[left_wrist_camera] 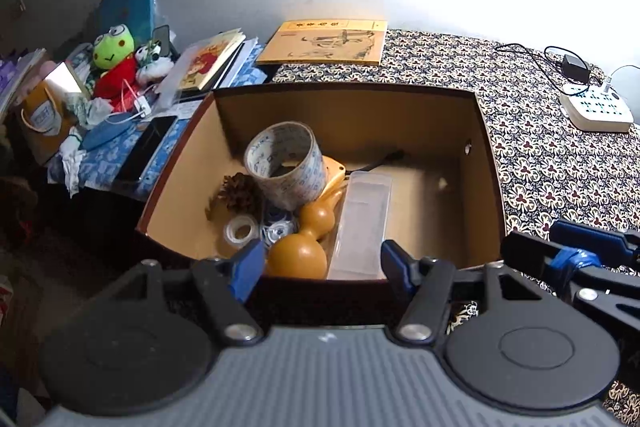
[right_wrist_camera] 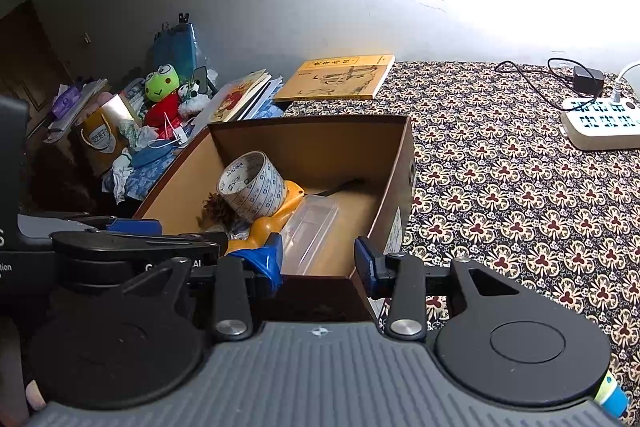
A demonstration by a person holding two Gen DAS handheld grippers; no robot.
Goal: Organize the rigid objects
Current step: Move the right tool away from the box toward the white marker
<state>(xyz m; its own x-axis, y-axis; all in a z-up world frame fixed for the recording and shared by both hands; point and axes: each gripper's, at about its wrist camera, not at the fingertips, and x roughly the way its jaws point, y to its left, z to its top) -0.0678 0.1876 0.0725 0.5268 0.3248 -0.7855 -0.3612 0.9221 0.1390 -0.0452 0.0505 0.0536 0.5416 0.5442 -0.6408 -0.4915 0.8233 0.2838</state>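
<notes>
An open brown cardboard box (left_wrist_camera: 486, 163) (right_wrist_camera: 406, 163) sits on the patterned tablecloth. Inside lie a big roll of printed tape (left_wrist_camera: 286, 163) (right_wrist_camera: 252, 189), a pine cone (left_wrist_camera: 240, 193), a small clear tape roll (left_wrist_camera: 241, 231), a tan gourd (left_wrist_camera: 306, 239) (right_wrist_camera: 266, 227) and a clear plastic case (left_wrist_camera: 362, 223) (right_wrist_camera: 314, 229). My left gripper (left_wrist_camera: 322, 263) hovers open over the box's near edge, nothing between its fingers. My right gripper (right_wrist_camera: 318, 261) stands open at the box's near right corner, also empty.
A yellow book (left_wrist_camera: 326, 43) (right_wrist_camera: 340, 79) lies behind the box. A white power strip (left_wrist_camera: 596, 107) (right_wrist_camera: 604, 125) with cables sits far right. At the left, a cluttered side table holds a frog plush (left_wrist_camera: 114, 57), a phone (left_wrist_camera: 146, 149), books and a paper bag (left_wrist_camera: 44, 119).
</notes>
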